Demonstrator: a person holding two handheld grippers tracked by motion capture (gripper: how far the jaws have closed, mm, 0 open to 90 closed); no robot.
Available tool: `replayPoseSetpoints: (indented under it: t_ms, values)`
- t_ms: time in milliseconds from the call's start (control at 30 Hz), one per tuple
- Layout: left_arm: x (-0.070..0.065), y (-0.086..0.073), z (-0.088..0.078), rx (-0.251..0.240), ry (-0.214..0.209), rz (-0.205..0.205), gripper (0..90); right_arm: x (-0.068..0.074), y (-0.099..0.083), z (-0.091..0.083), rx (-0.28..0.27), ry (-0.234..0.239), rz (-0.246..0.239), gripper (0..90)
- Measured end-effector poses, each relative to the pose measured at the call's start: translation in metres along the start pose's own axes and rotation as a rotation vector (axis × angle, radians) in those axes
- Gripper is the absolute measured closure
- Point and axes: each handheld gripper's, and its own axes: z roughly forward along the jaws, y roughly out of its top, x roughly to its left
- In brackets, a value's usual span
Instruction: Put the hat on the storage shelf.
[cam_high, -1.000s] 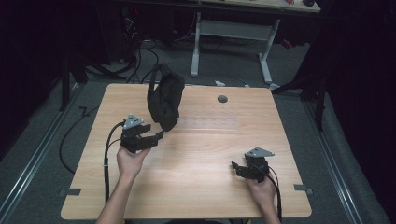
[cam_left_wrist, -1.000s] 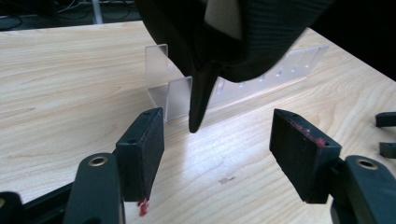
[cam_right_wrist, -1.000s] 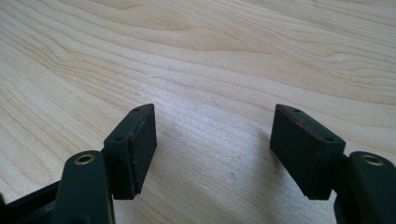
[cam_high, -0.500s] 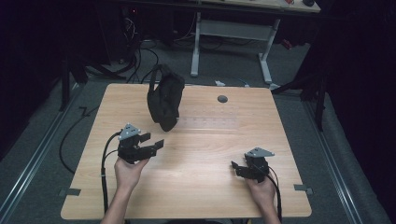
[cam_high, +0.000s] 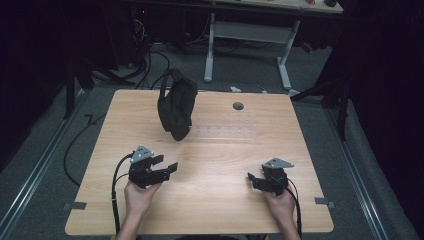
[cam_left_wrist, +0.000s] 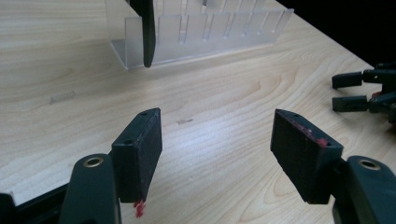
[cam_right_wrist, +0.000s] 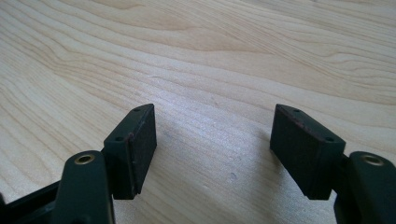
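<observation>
left claw (cam_high: 167, 167): jaws wide, nothing between them, low over the surface (cam_high: 215, 200), aimed toward the middle
right claw (cam_high: 255, 180): jaws wide, empty, near the surface on the person's right
bag (cam_high: 176, 107): black, standing upright at the far left of the surface, well apart from both claws; handle loop up top
rack (cam_left_wrist: 201, 32): clear slotted holder just beside the bag, toward the right; slots look empty as far as I can see; a black strap (cam_left_wrist: 147, 32) from the bag hangs across its near-left end
bag contents: can't tell, opening not visible
step, my read: bag is placed, both claws idle or resetting
risk 1: bag is soft and standing on its own; a bump from the left claw would likely tip it onto the rack
risk 2: strap draped over the rack; pulling the bag could drag or flip the rack, it looks light
risk 3: rack is transparent, easy to misjudge and clip with a jaw
</observation>
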Motion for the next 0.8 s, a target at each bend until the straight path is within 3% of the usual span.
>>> replayPoseSetpoints:
  t_ms: [467, 567, 800]
  values:
    - [0.023, -0.028, 0.004, 0.034, 0.080, 0.019, 34.0, 0.000, 0.000, 0.000, 0.002, 0.000, 0.002, 31.8]
    - [0.028, -0.034, 0.007, 0.034, 0.109, 0.044, 34.0, 0.000, 0.000, 0.000, 0.001, 0.000, 0.001, 31.8]
    - [0.038, -0.053, 0.017, 0.066, 0.191, 0.163, 32.6, 0.000, 0.000, 0.000, 0.001, 0.000, 0.001, 31.8]
